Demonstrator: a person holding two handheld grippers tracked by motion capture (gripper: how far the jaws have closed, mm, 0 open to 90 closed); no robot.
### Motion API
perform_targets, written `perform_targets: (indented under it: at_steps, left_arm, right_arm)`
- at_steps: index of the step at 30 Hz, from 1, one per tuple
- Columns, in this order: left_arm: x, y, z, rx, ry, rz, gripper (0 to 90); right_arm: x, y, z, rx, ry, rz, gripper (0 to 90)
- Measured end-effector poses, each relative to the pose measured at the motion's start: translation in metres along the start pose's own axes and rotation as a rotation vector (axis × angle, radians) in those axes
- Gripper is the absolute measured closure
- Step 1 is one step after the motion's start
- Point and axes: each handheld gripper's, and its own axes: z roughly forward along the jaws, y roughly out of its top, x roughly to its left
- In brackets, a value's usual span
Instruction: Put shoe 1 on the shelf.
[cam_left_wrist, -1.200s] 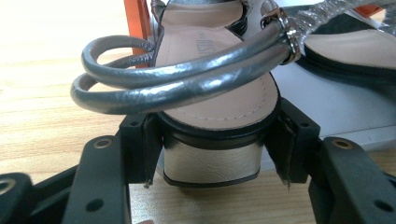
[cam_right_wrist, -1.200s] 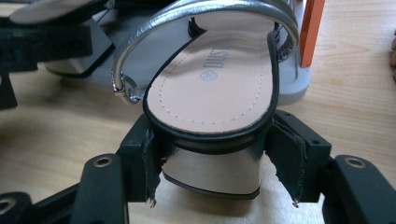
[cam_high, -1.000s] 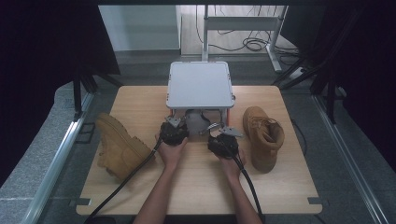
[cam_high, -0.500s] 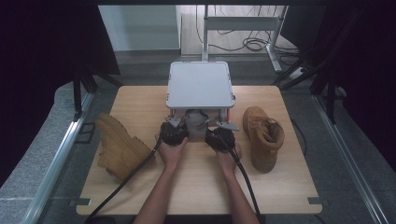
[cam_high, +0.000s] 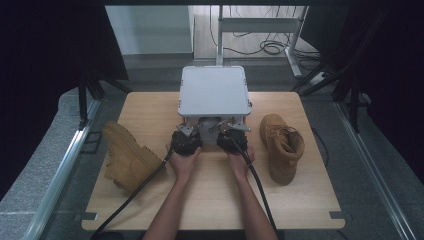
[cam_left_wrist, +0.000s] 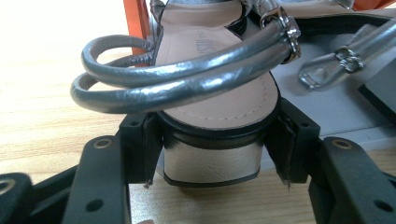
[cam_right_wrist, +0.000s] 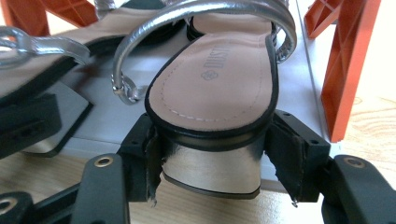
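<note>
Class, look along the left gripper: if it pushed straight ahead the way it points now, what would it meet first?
The left gripper already has a sandal's silver block heel between its fingers, so it would press on that heel at once. Whether the fingers already touch it is unclear.

Faint stamped brand on sandal insole (cam_right_wrist: 219, 79), reading roughly "DUSTO", second sandal's insole (cam_left_wrist: 219, 70) stamp unreadable

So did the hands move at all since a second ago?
Only a little: the right gripper slid slightly forward and inward toward the grey rack. The left gripper stayed put, as did both tan boots. Each gripper clamps a silver sandal's heel.
</note>
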Motion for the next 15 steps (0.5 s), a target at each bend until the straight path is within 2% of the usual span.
perform_targets:
  at_steps: [8, 15]
  left_arm:
    - [0.000, 0.000, 0.000, -0.003, 0.001, 0.001, 41.8]
    - [0.000, 0.000, 0.000, -0.004, 0.001, 0.001, 41.8]
  right_arm:
    - [0.000, -0.003, 0.008, 0.014, -0.020, -0.026, 40.0]
    - [-0.003, 0.004, 0.015, 0.018, -0.019, -0.013, 40.1]
